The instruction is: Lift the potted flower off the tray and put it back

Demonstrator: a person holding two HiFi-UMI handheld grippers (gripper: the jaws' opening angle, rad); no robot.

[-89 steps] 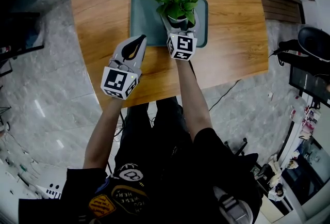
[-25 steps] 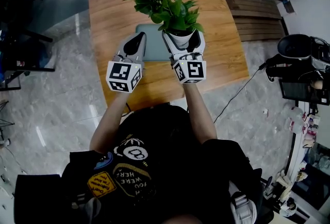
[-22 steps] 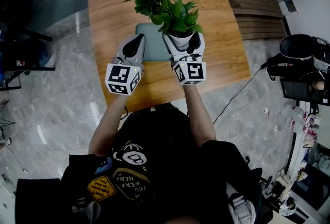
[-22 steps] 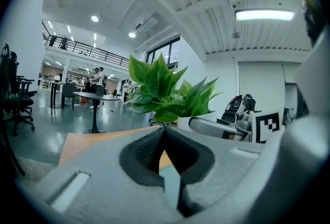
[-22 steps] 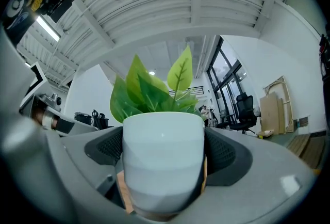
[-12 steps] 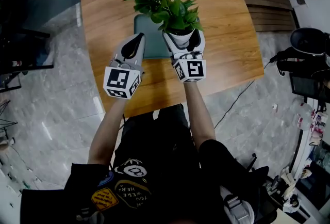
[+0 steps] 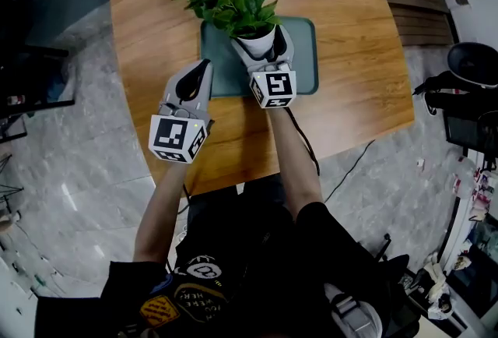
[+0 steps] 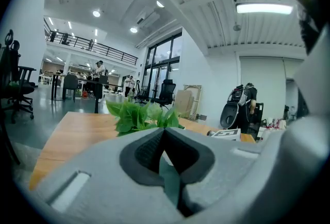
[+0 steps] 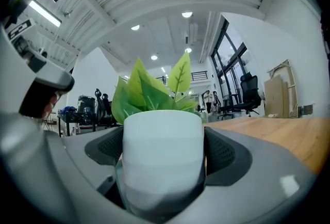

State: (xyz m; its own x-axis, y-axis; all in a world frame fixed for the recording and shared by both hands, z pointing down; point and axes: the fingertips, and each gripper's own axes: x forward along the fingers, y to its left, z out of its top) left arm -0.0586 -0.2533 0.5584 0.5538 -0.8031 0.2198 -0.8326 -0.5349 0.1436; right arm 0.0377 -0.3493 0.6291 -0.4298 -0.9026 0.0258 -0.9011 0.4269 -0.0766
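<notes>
1. The right tool (image 7: pixel 259 48) is clamped on the white pot (image 7: pixel 255 39) of the potted flower (image 7: pixel 226 1), one jaw on each side of its round wall. The pot is over the left half of the tray (image 7: pixel 302 56), which lies near the near edge of the surface (image 7: pixel 350 25). I cannot tell whether its base touches the tray. If the jaws let go while there is a gap, the pot would drop and probably tip.
2. The pot's wall looks smooth and curved, so it could slide or twist between the pads if it is jolted.
3. The leaves spread toward the surface's far left corner, so the plant is likely top-heavy on that side. A tilted landing would pull it over that way.
4. If the pot comes down on the tray's raised left rim instead of its flat floor, it would stand crooked and might roll off onto the surface.
5. The left tool (image 7: pixel 202 68) is clenched on nothing and hangs just beside the tray's near left corner. If it drifts, it could knock the tray or brush the leaves.
6. If the right tool pulls back before its jaws are fully apart, a pad could drag the pot toward the near edge.
</notes>
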